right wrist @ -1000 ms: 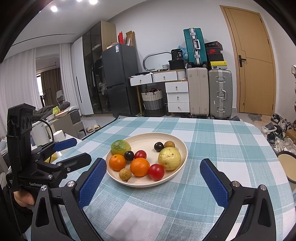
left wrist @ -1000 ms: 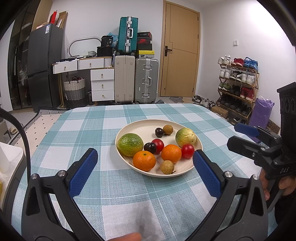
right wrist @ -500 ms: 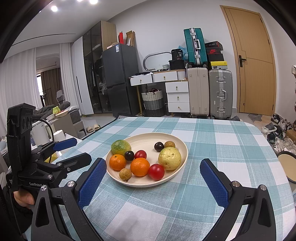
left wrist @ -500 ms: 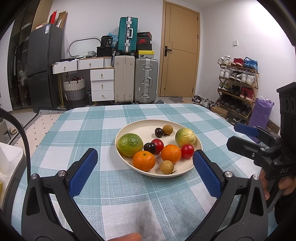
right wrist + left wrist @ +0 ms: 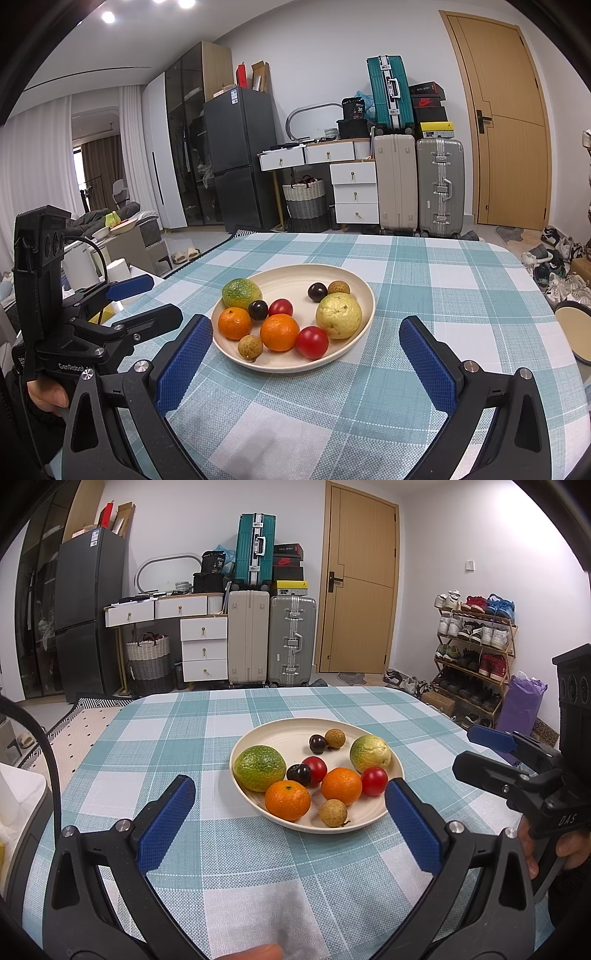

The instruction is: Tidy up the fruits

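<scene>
— While we hold both tools wide and empty over the near edge of the checked table (image 5: 258, 867), where does the fruit sit?

— All of it lies on the cream plate (image 5: 291, 731), mid-table, dead ahead of our left gripper (image 5: 288, 808) and right gripper (image 5: 306, 350).

— Which hand is nearer?

— We judge the left nearer the green citrus (image 5: 260, 768), the right nearer the yellow guava (image 5: 338, 315) and red tomato (image 5: 312, 342).

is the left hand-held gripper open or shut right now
Open. The left hand-held gripper has its blue pads spread wide apart, empty, short of the plate.
</scene>
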The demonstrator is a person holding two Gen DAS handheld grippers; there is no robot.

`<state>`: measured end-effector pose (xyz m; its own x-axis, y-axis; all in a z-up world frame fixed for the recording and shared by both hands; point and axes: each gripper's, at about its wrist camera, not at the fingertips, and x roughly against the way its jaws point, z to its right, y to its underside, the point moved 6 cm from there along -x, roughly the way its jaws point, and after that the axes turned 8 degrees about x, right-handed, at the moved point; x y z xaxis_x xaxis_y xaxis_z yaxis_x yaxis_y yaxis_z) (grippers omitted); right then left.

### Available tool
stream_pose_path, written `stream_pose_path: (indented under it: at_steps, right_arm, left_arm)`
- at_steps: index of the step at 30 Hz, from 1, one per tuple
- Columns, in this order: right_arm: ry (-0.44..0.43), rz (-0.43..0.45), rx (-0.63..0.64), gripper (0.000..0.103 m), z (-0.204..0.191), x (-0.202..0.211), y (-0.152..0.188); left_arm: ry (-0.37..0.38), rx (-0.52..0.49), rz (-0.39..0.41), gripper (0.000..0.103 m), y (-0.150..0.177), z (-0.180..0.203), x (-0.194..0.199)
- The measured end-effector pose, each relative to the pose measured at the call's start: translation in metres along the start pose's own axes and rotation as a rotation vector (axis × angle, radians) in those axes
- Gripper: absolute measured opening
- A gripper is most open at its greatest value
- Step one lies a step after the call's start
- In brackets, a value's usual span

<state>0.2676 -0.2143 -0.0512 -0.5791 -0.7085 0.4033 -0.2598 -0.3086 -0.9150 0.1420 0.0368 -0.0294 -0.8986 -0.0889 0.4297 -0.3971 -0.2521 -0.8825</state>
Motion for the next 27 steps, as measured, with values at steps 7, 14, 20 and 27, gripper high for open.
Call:
stream_pose_path:
  at_steps: [7,14,20,27]
  right_arm:
    - [0.001,-0.001,0.0,0.103,0.0,0.0,0.0]
    - [0.001,-0.002,0.001,0.103,-0.0002,0.0002,-0.0001]
    - [0.0,-0.001,0.005,0.103,-0.0008,-0.0002,0.0004]
    - [-0.001,-0.002,0.005,0.103,-0.0011,-0.0006,0.0009]
  left_arm:
    - [0.0,0.0,0.0,0.103,-0.0001,-0.0002,0.0001]
    - [0.001,0.0,0.0,0.103,-0.0001,-0.0003,0.0002]
    - [0.008,0.0,0.001,0.103,-0.0006,0.0014,0.0002]
    - [0.008,0.0,0.002,0.103,-0.001,0.0011,0.0]
